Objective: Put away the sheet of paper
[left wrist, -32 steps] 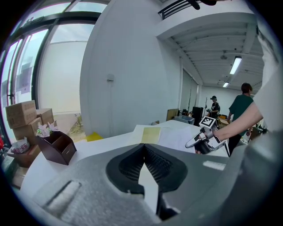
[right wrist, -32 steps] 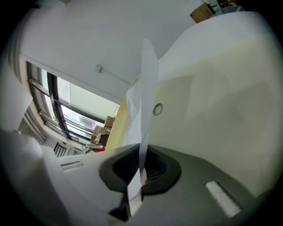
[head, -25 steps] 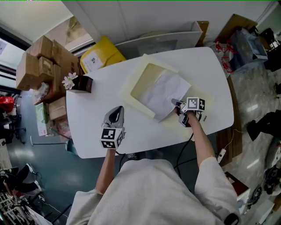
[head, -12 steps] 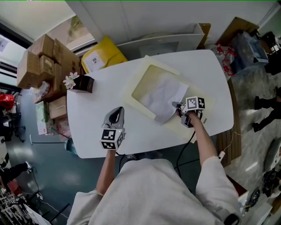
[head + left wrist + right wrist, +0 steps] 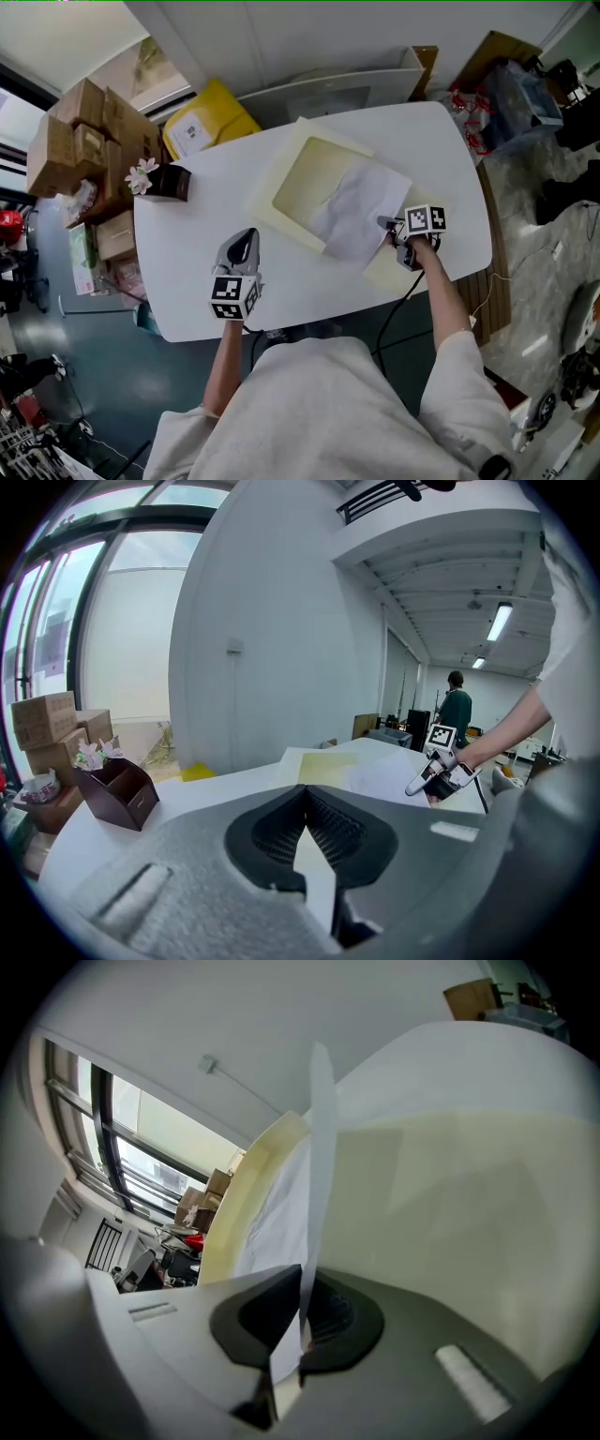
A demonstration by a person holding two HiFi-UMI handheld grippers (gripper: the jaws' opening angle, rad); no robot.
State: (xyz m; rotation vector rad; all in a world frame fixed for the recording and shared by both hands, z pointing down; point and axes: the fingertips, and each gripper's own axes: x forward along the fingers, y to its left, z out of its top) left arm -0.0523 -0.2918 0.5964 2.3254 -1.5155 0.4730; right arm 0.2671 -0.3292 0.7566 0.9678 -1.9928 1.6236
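- Two tools are seen at the white counter [image 5: 192, 202]. The left tool [image 5: 245, 240] is clenched with nothing between its jaws, well apart from the paper.
- The right tool [image 5: 386, 225] is clenched on the edge of the sheet of paper [image 5: 354, 208].
- The sheet is spread partly over the cream tray [image 5: 292, 155], and its near part is laid past the tray's rim.

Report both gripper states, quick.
Left gripper: closed, holding nothing.
Right gripper: closed on the sheet of paper.
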